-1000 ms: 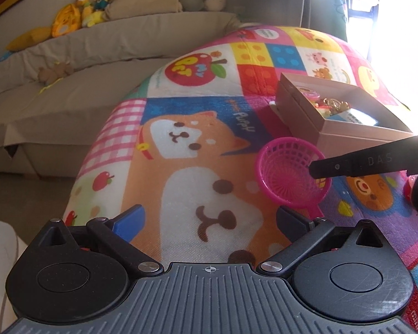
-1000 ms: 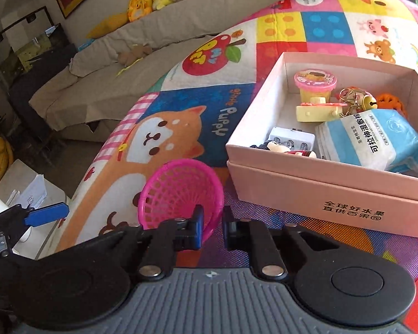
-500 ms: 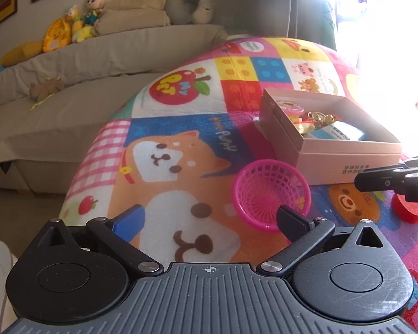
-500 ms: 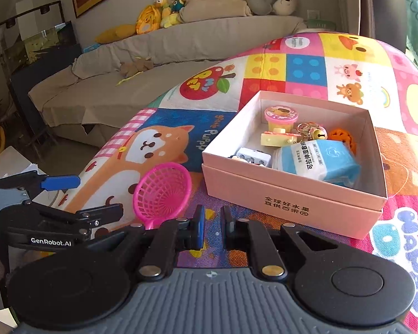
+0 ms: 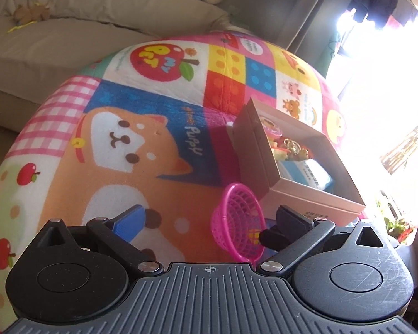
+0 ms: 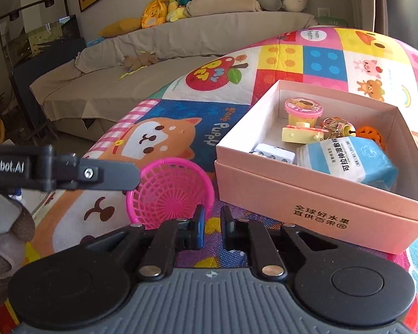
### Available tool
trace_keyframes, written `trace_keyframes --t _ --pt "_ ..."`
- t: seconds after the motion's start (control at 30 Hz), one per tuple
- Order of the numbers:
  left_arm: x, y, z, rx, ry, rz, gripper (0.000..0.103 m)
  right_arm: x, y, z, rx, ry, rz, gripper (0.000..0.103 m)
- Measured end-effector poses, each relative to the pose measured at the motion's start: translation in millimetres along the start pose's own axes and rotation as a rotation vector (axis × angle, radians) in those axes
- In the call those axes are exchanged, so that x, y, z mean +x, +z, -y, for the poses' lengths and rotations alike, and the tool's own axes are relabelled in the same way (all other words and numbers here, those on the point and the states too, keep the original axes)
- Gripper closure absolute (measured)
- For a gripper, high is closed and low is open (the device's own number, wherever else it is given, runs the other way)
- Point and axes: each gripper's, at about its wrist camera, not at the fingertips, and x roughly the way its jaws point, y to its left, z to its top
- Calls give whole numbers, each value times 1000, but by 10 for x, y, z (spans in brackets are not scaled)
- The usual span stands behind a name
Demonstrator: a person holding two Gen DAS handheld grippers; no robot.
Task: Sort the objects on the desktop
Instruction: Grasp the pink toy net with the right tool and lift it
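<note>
A pink mesh basket (image 5: 237, 222) (image 6: 170, 192) lies tipped on the cartoon blanket (image 5: 125, 167), just left of the pink cardboard box (image 6: 320, 217) (image 5: 306, 200). My left gripper (image 5: 209, 217) is open wide, and the basket sits between its fingers, close to the right one. From the right wrist view, one left finger (image 6: 108, 171) reaches the basket's upper left rim. My right gripper (image 6: 210, 222) is shut with nothing in it, its tips beside the basket's lower right rim. In the box lie a blue tissue pack (image 6: 351, 158), a yellow toy cup (image 6: 303, 110) and other small items.
A covered sofa (image 6: 181, 41) with plush toys runs behind the blanket. A gloved hand (image 6: 2, 236) holds the left gripper at the left edge. Bright window light (image 5: 390, 83) washes out the right side. The blanket drops away at its left edge.
My left gripper has moved in and rolled, so the basket now lies between its fingers rather than ahead of them. My right gripper stays shut near the basket.
</note>
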Motion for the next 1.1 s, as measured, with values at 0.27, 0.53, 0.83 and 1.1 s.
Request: trace_keyframes --t 0.27,0.53,0.83,1.1 --pt "99 69 176 -34 -118 -61 0 -58 -87 -53 -17 -1 -1 89" --pt "-262 128 249 157 300 175 0 -452 -143 -524 -249 -3 154 50" --pt "-530 -39 -250 96 433 195 0 132 -85 -1123 -415 -74 45 56" --pt "-645 -159 -575 -8 456 189 0 6 117 -987 -218 77 32 97"
